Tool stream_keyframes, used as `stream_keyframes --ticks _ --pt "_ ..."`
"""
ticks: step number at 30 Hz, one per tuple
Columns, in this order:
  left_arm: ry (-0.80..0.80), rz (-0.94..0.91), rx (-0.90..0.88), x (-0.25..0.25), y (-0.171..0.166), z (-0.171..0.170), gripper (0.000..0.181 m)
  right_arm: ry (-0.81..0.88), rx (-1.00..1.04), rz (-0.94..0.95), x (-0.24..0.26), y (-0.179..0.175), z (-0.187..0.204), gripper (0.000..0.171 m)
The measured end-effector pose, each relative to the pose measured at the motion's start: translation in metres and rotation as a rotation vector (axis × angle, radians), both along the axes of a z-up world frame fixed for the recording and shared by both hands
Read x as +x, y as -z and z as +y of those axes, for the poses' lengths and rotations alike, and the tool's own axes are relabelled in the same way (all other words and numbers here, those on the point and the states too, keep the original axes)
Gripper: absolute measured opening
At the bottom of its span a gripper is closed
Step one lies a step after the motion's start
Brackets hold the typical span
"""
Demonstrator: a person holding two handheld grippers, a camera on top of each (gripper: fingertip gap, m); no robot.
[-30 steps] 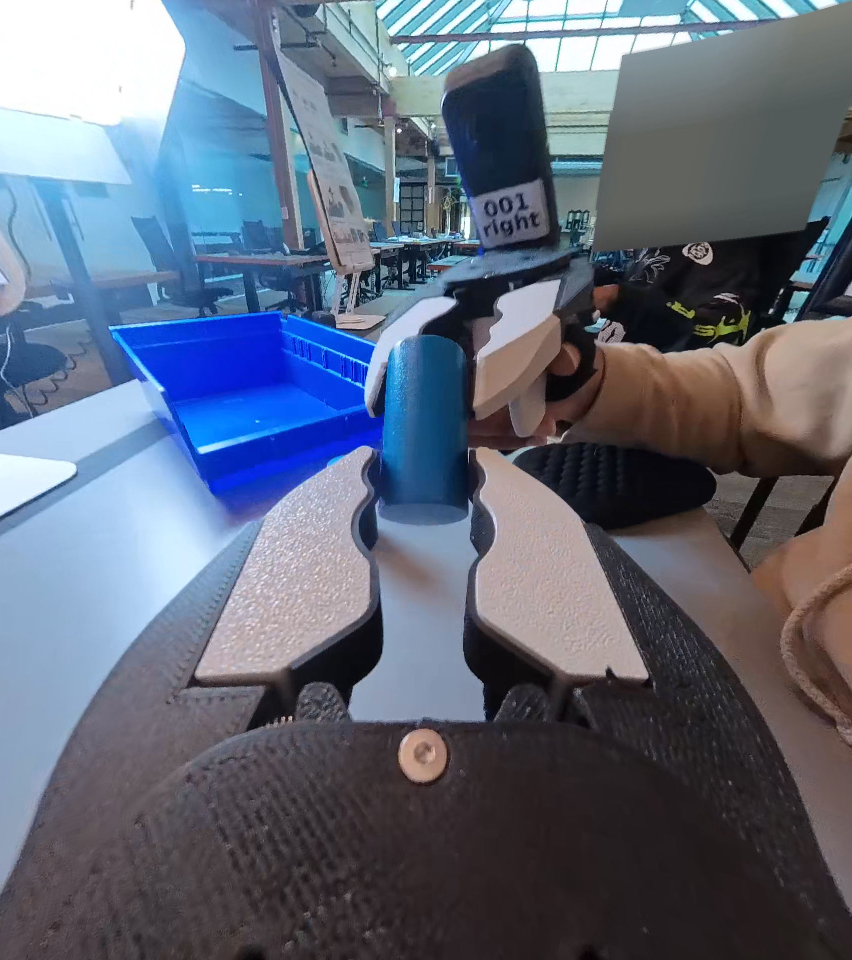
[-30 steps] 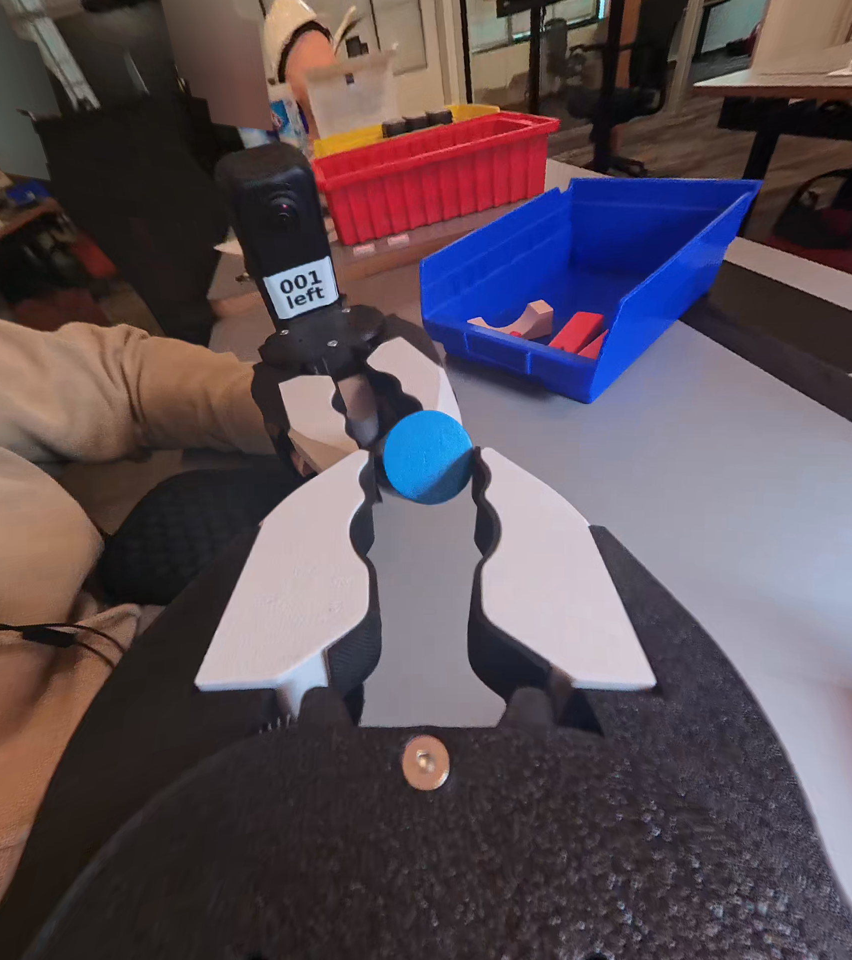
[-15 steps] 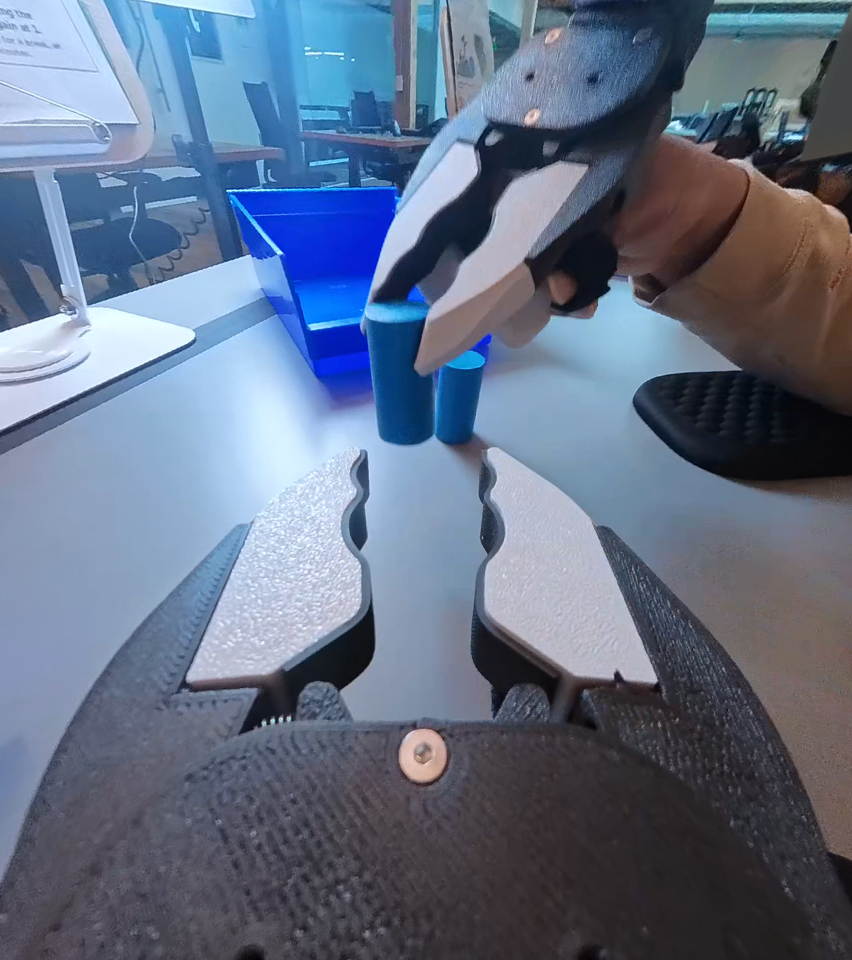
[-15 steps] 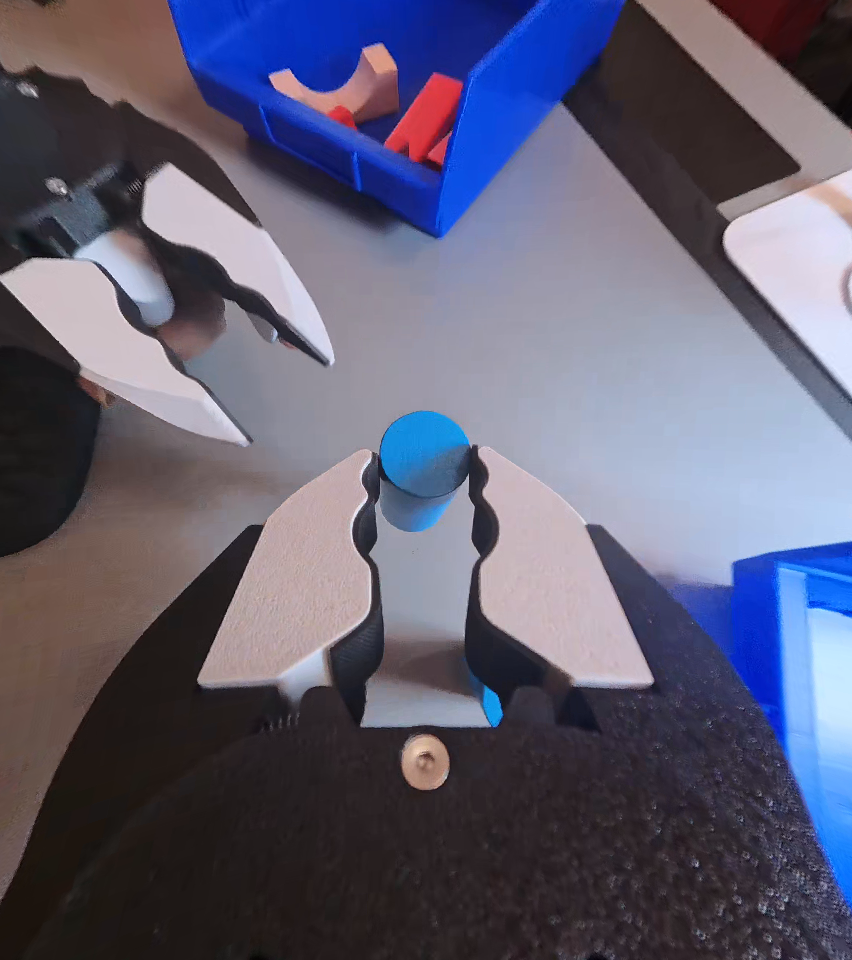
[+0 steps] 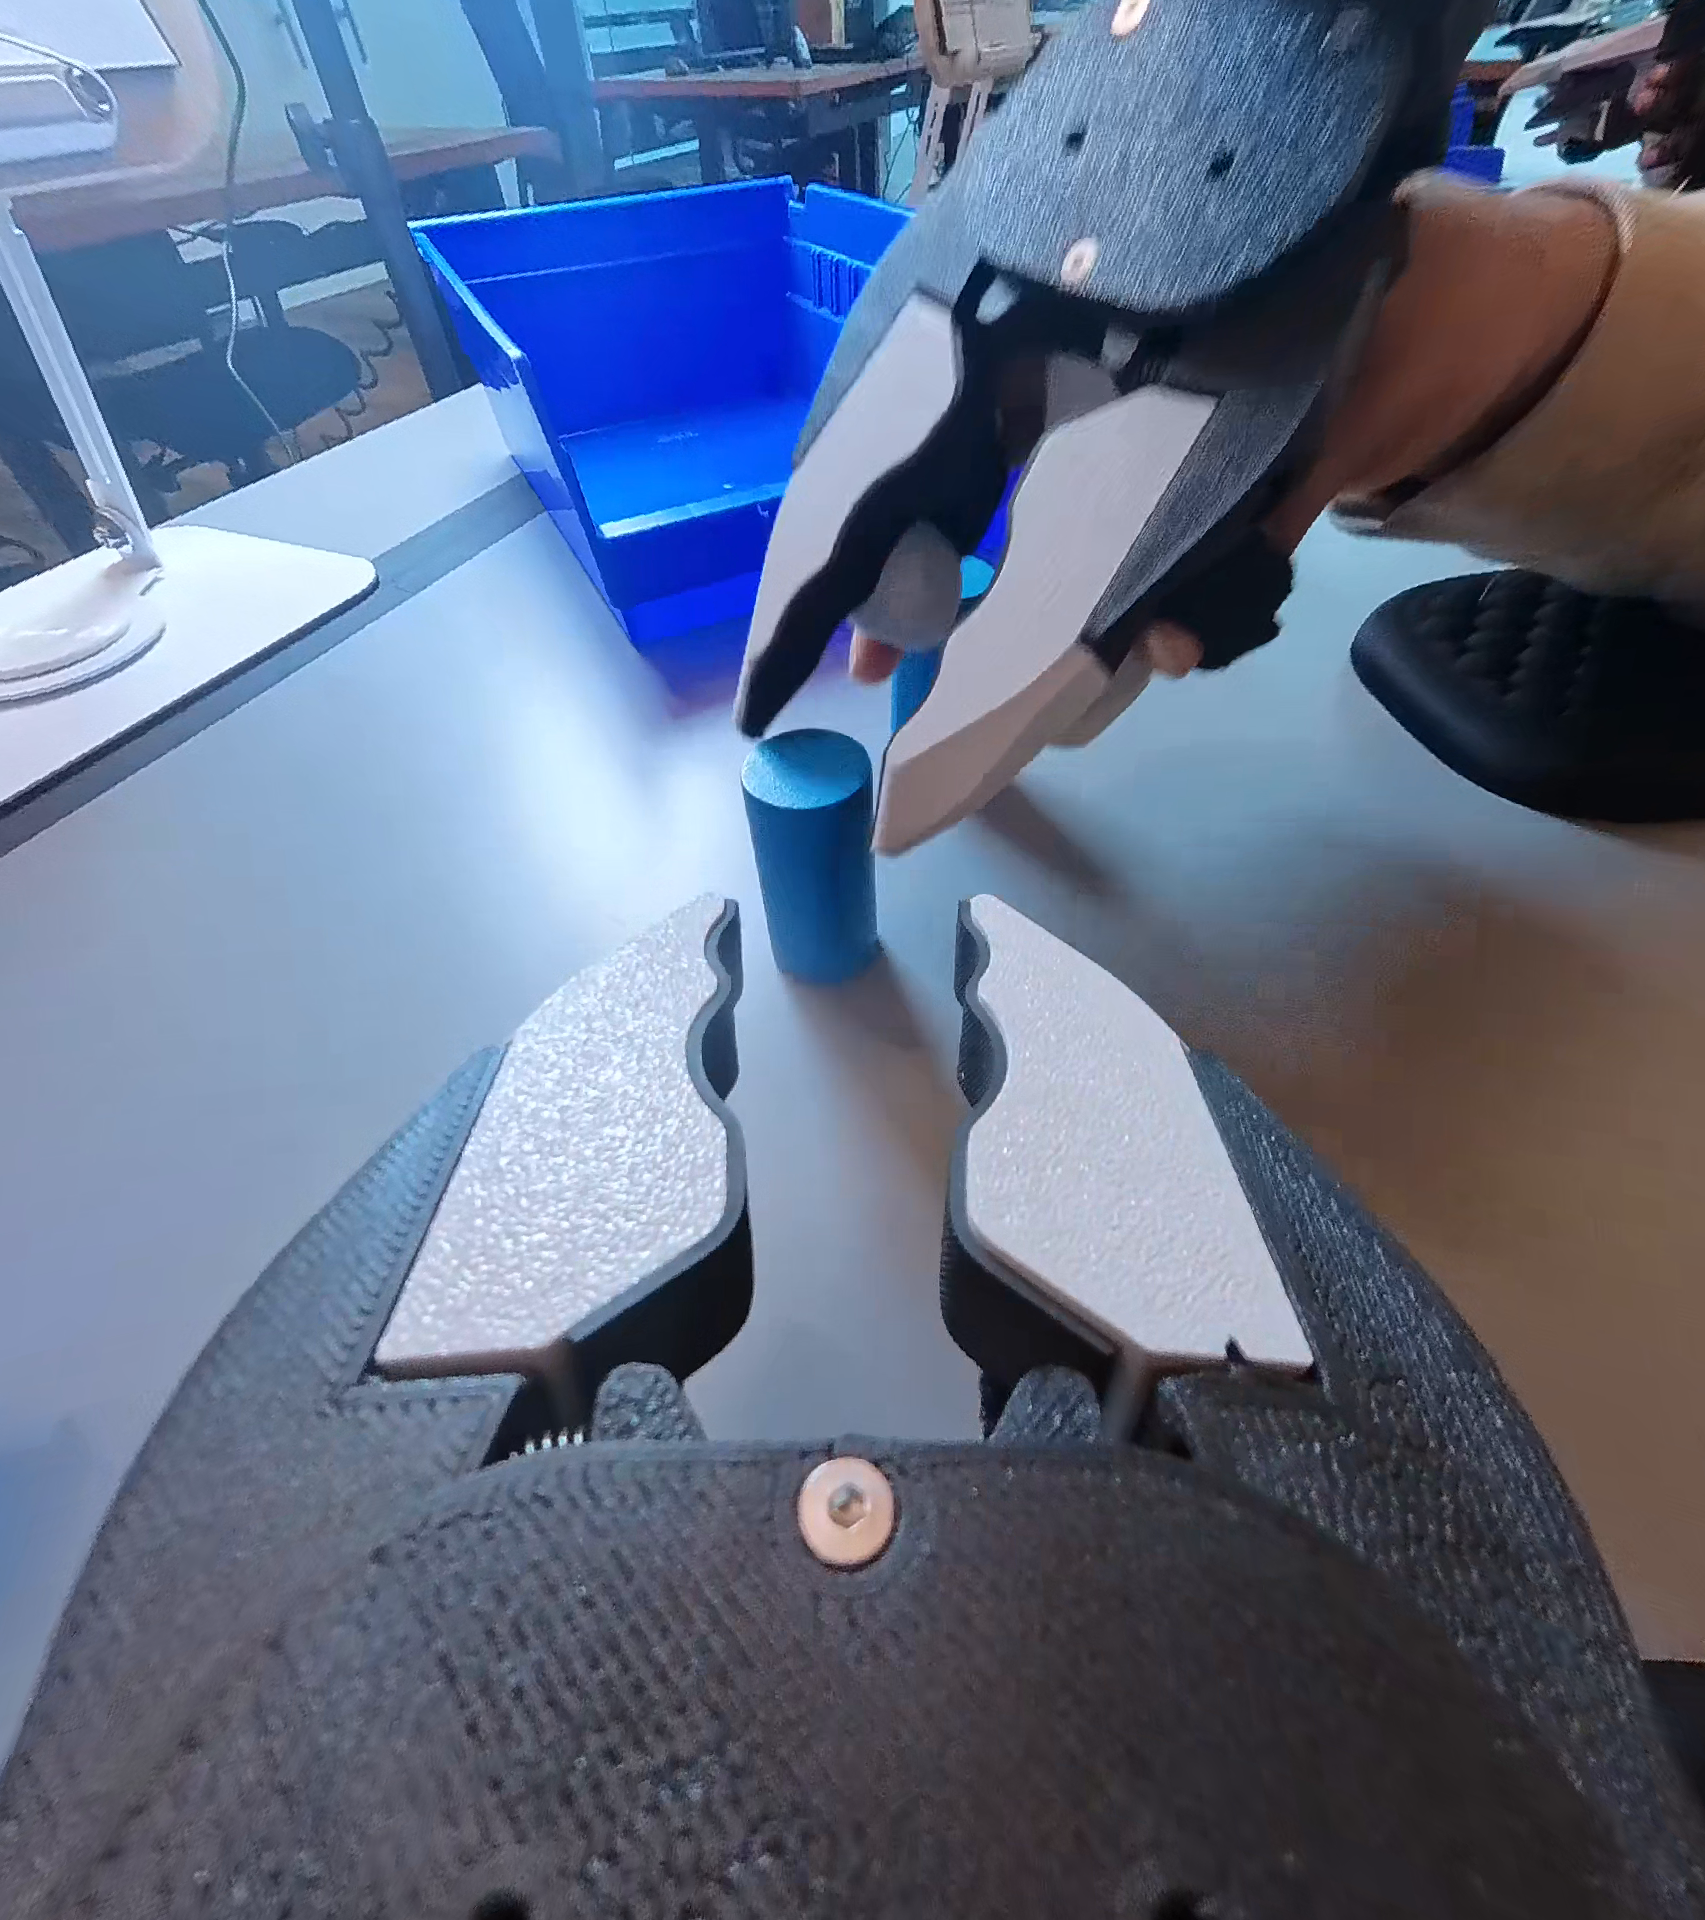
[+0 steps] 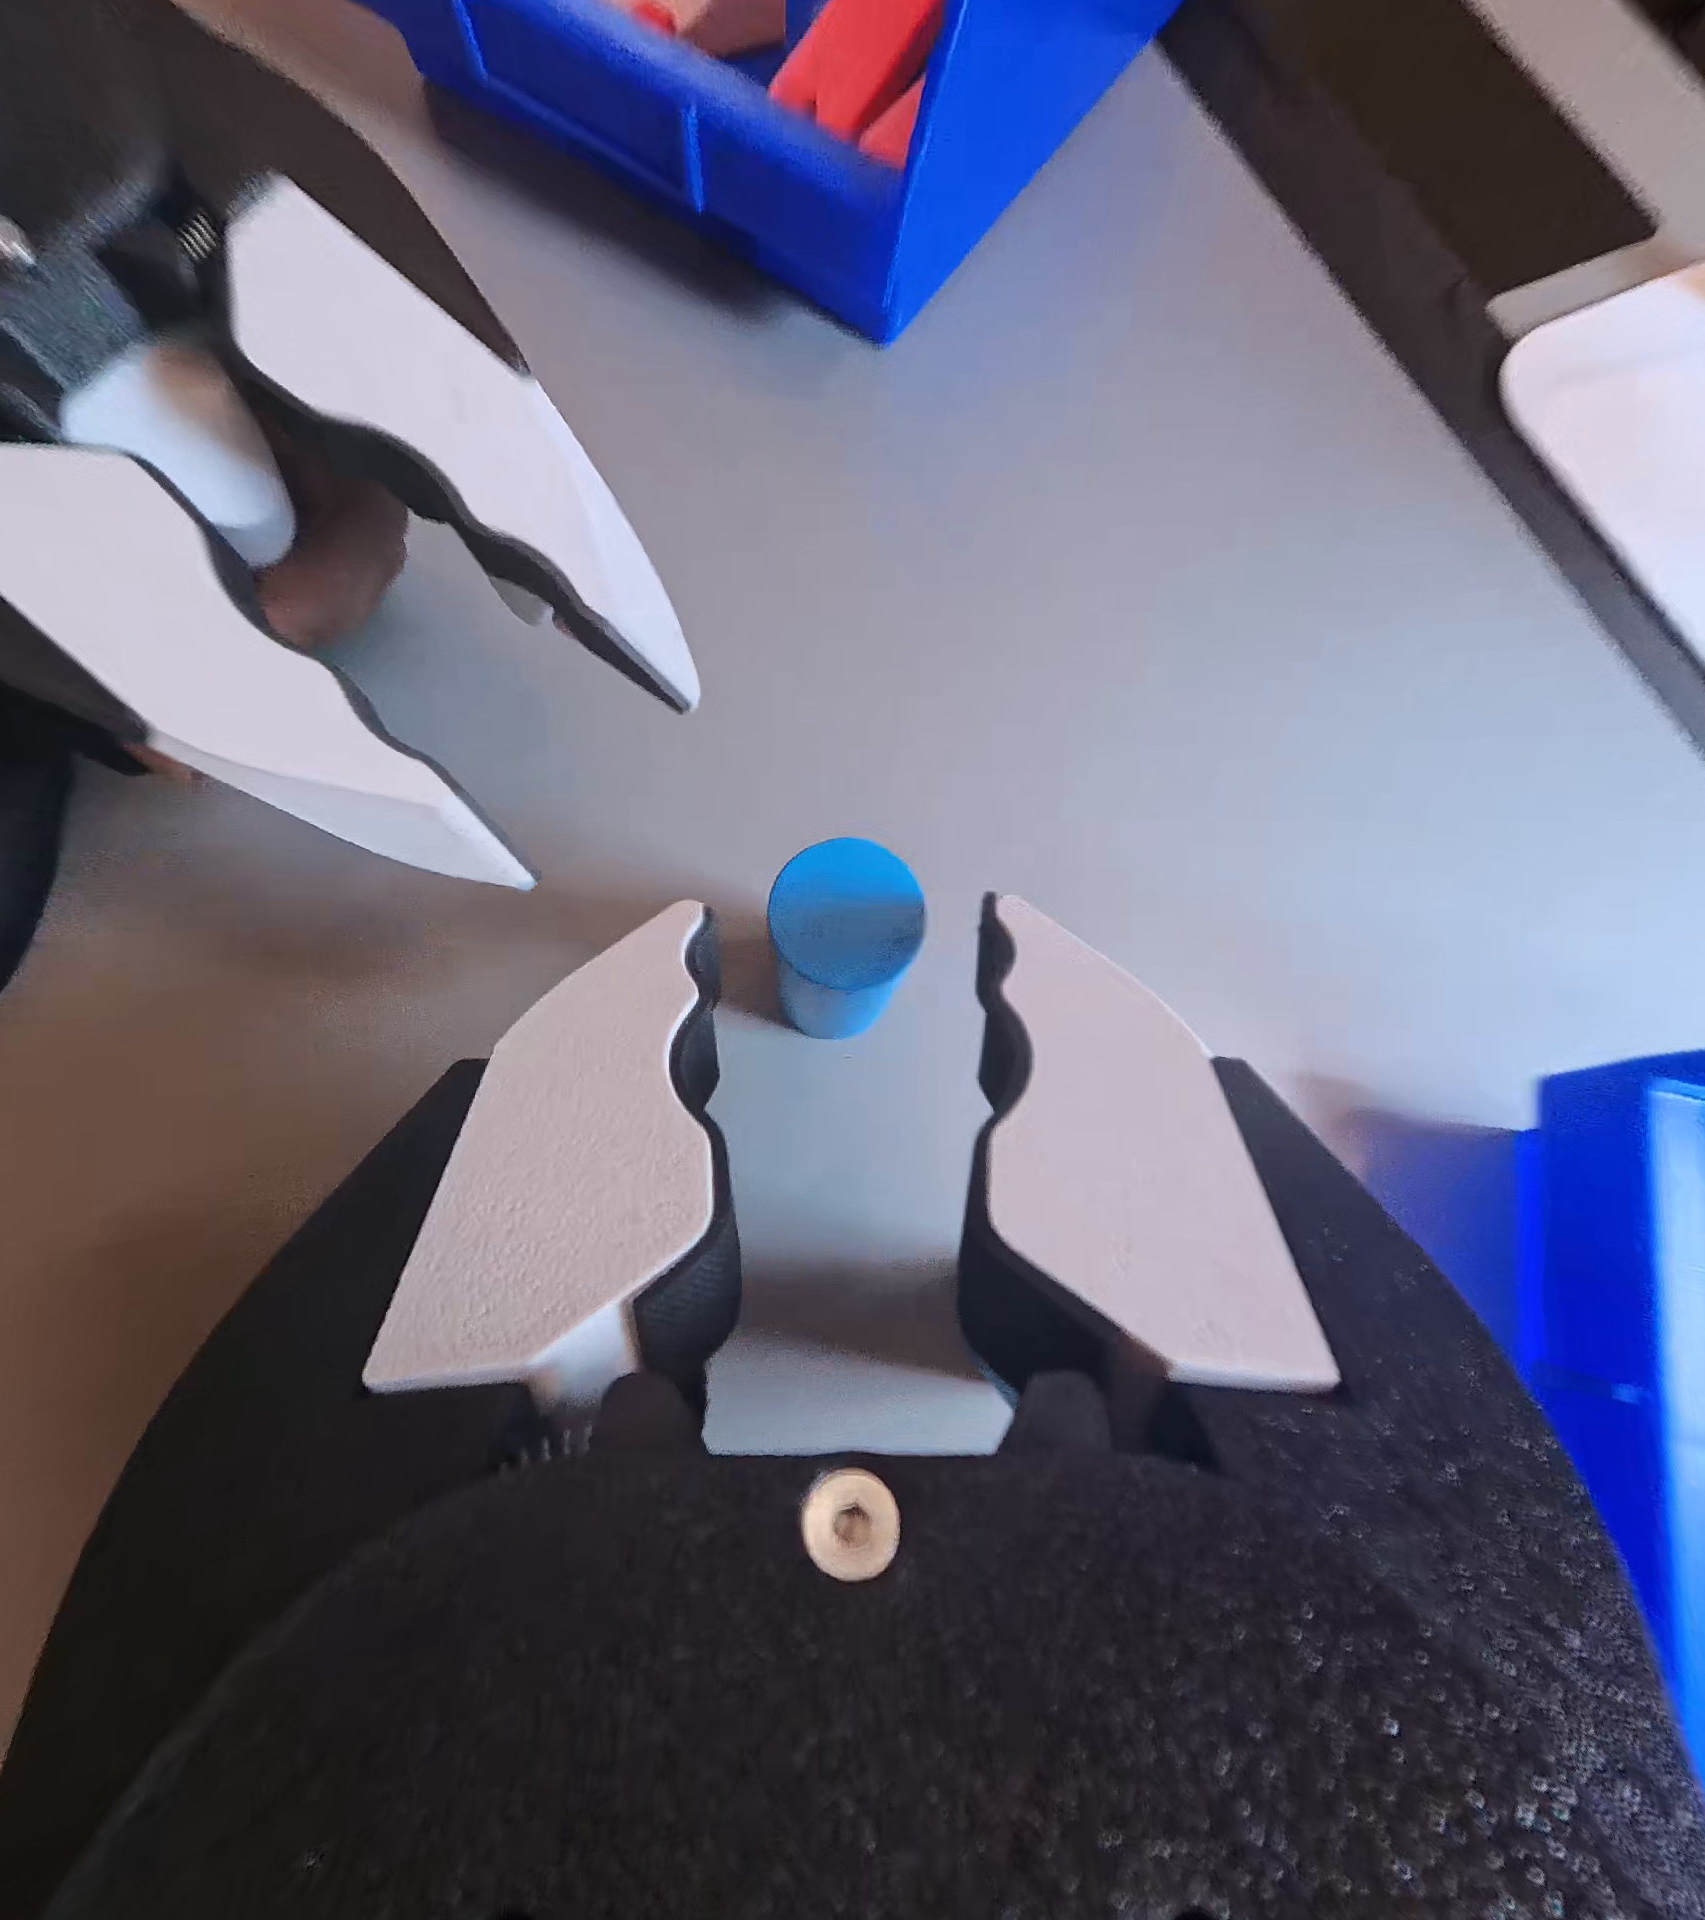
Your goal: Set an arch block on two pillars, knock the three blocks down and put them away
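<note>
Two blue pillars are standing upright on the grey table (image 5: 256, 935): the near pillar (image 5: 812, 857) is sitting just ahead of the left gripper (image 5: 843, 935), whose fingers are spread and holding nothing, and the far pillar (image 5: 915, 675) is showing only as a sliver behind the right gripper (image 5: 822, 779). In the right wrist view one pillar (image 6: 843, 935) is standing between the tips of the right gripper's spread fingers (image 6: 599, 1122), which are not touching it, with the left gripper (image 6: 609, 790) hanging open just beside. The arch block (image 6: 723, 26) seems to be lying blurred in the blue bin (image 6: 910, 187) among red blocks (image 6: 848, 62). The risk here is the fingers themselves: with tips this close to a narrow upright pillar, a sideways drift while pulling away would likely tip it. The two pillars also look close together, so the arch may not span them squarely.
</note>
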State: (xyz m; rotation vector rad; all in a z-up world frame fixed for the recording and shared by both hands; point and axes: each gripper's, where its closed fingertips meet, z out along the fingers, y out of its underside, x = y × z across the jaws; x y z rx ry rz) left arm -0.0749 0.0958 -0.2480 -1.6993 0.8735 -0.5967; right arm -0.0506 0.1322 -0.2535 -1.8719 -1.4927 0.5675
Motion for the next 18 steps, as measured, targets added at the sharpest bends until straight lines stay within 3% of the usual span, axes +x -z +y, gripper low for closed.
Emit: stream_keyframes --ticks 5,7,11,15,18 --pt "-0.016 0.047 -0.019 0.001 0.008 0.004 0.042 0.044 0.060 0.145 0.031 -0.055 0.015 0.049" --pt "-0.011 0.069 -0.052 0.005 0.013 0.007 0.045 0.060 0.059 0.147 0.053 -0.060 0.021 0.049" --pt "0.038 0.136 -0.138 0.020 0.026 0.018 0.056 0.078 0.025 0.076 0.087 -0.034 0.027 0.052" --pt "0.060 0.150 -0.181 0.031 0.032 0.032 0.055 0.060 -0.023 0.015 0.093 -0.002 0.024 0.052" --pt "0.079 0.173 -0.182 0.035 0.037 0.032 0.039 0.046 -0.028 -0.018 0.089 0.014 0.025 0.032"
